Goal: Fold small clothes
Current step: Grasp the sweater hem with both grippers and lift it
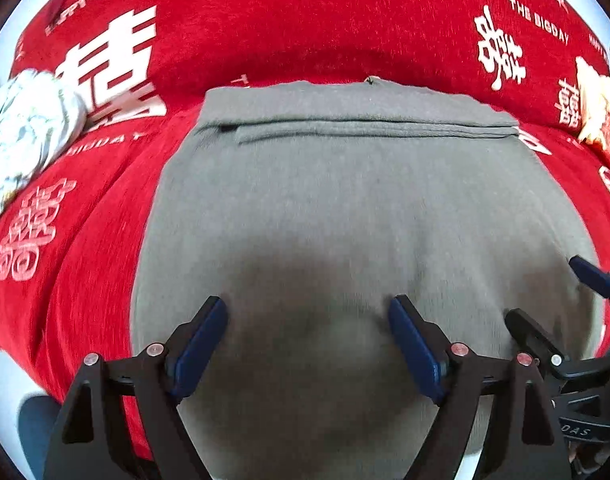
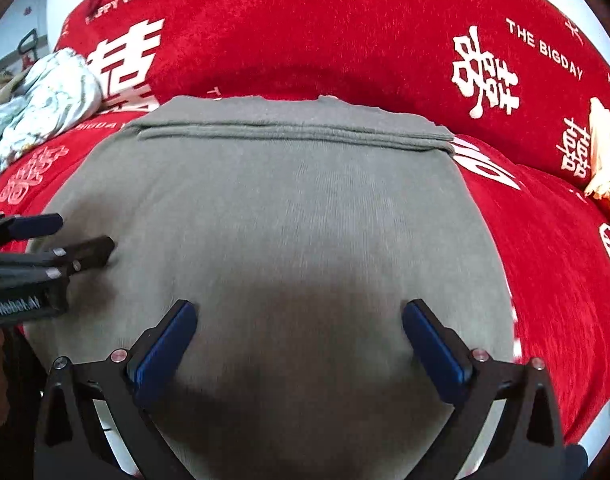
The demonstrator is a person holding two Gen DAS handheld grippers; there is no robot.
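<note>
a grey garment (image 1: 345,208) lies flat on a red cover (image 1: 305,20), directly ahead of and beneath both grippers. the left gripper (image 1: 309,320) hangs over the near part of the cloth, jaws spread wide, holding nothing. the right gripper (image 2: 299,322) sits just beside it, equally wide and empty. a folded band already lies along the far edge. to fold neatly, each gripper should probably pinch a near corner at matching height, then carry both forward together.
</note>
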